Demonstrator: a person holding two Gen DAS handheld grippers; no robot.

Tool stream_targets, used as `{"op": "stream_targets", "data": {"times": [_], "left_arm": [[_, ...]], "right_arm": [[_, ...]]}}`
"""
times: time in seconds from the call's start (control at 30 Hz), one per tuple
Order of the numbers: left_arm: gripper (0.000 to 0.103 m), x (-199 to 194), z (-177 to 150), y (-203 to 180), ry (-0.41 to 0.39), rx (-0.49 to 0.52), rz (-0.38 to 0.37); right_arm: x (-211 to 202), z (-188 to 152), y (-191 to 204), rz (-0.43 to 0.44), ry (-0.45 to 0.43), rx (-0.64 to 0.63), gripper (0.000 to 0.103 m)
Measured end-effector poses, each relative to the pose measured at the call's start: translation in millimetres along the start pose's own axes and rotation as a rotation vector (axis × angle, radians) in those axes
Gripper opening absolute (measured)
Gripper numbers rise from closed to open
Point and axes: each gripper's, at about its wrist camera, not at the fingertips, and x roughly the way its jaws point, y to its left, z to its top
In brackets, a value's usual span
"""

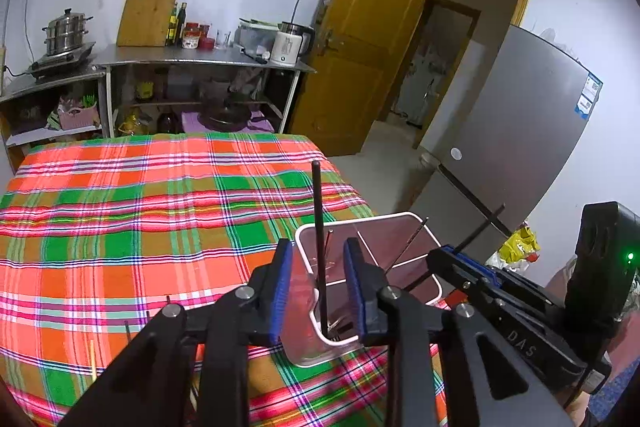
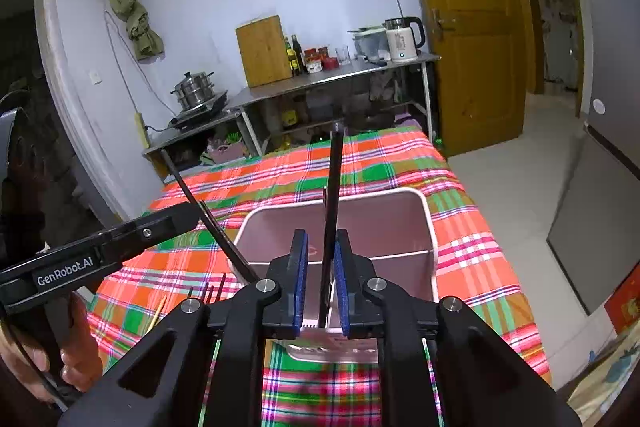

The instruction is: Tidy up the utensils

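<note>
While its blue-padded fingers stand spread with a clear gap on either side, the left gripper frames one black chopstick that rises upright between them without touching either pad; the stick's lower end sits inside the near compartment of the utensil holder.

Right gripper: jaws parted but narrower, a second black chopstick standing between the pads, close to the right pad; whether the pad touches the stick cannot be told. From the left wrist view this gripper shows at the holder's right side with a thin black stick projecting from its tip.

Utensil holder: pale pink, rectangular, rounded rim, inner divider walls forming compartments; stands near the right edge of the table. A further thin stick leans in its far compartment.

Left gripper as seen from the right wrist view: black body marked "GenRobot.AI", held by a hand at lower left, with its chopstick slanting down toward the holder.

Loose chopsticks: several dark tips, plus one pale wooden stick, lying on the cloth left of the holder, near the table's front edge.

Tablecloth: plaid of orange, green, pink and white, covering the table.

Background: steel shelving carrying a wooden cutting board, bottles and jars, a white kettle and a stacked steel steamer pot; yellow wooden door open; grey refrigerator at right.
</note>
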Motion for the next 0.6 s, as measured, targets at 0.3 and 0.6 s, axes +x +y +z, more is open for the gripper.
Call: {"op": "stream_targets", "data": {"times": [0.3, 0.6], "left_arm": [[0.028, -33.7, -12.8, 4.9, -0.041, 0.001, 0.016], [0.028, -64.9, -37.9, 26.8, -0.068, -0.02, 0.064]], "right_arm": [[-28.5, -3.4, 8.1, -0.008, -0.044, -0.01, 0.014], [-46.6, -15.9, 13.2, 0.01, -0.058, -0.008, 0.014]]}}
